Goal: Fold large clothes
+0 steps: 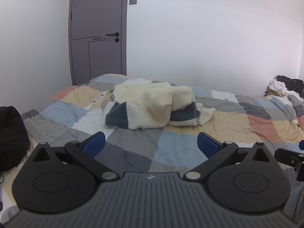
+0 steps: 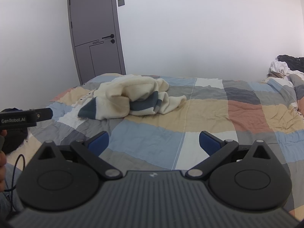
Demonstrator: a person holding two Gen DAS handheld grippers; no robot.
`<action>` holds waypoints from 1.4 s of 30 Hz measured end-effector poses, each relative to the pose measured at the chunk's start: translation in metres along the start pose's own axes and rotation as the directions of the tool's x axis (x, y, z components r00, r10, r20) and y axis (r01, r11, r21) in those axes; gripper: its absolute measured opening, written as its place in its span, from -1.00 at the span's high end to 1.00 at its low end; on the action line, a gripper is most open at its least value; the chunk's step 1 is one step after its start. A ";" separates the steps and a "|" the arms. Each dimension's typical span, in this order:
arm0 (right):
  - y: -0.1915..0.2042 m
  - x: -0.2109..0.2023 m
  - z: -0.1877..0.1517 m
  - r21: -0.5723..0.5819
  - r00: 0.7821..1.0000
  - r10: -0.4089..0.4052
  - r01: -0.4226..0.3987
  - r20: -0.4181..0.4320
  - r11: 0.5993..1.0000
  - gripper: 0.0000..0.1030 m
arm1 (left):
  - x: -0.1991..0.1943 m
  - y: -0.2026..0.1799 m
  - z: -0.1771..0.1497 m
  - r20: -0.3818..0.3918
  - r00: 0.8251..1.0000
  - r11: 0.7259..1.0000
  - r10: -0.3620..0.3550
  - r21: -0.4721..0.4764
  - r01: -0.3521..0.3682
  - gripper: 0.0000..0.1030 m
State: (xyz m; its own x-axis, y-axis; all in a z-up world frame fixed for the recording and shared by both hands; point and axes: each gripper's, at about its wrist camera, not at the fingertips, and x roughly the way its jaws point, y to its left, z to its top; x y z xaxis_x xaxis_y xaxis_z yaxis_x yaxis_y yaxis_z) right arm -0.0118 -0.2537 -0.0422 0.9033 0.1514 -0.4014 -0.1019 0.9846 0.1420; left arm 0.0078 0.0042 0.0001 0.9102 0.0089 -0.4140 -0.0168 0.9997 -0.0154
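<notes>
A cream fleece garment with dark teal stripes lies crumpled in a heap on the patchwork bed cover; in the right wrist view the garment lies left of centre. My left gripper is open and empty, held above the bed short of the garment. My right gripper is open and empty, also short of the garment and to its right. The left gripper's body shows at the left edge of the right wrist view.
A grey door stands shut behind the bed's far left corner. A pile of white and black clothes lies at the far right of the bed. A black bag sits at the bed's left edge.
</notes>
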 end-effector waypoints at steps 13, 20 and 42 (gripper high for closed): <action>0.000 0.001 -0.001 0.007 1.000 0.003 -0.003 -0.005 1.000 -1.00 | 0.001 0.003 0.000 -0.001 1.000 1.000 -0.022 -0.006 0.022 -1.00; 0.002 0.002 -0.001 0.005 1.000 0.005 -0.005 -0.001 1.000 -1.00 | 0.001 0.007 -0.001 0.012 1.000 1.000 -0.019 -0.005 0.019 -1.00; 0.031 0.012 0.020 0.014 1.000 -0.020 0.021 -0.022 1.000 -1.00 | 0.015 0.038 0.012 0.053 0.997 0.997 -0.056 -0.049 0.059 -1.00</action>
State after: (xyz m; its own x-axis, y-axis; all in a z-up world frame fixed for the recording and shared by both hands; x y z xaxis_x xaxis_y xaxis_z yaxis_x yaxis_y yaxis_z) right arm 0.0041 -0.2230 -0.0247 0.8960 0.1333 -0.4237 -0.0776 0.9862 0.1462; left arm 0.0253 0.0427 0.0040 0.9304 -0.0460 -0.3637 0.0164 0.9963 -0.0840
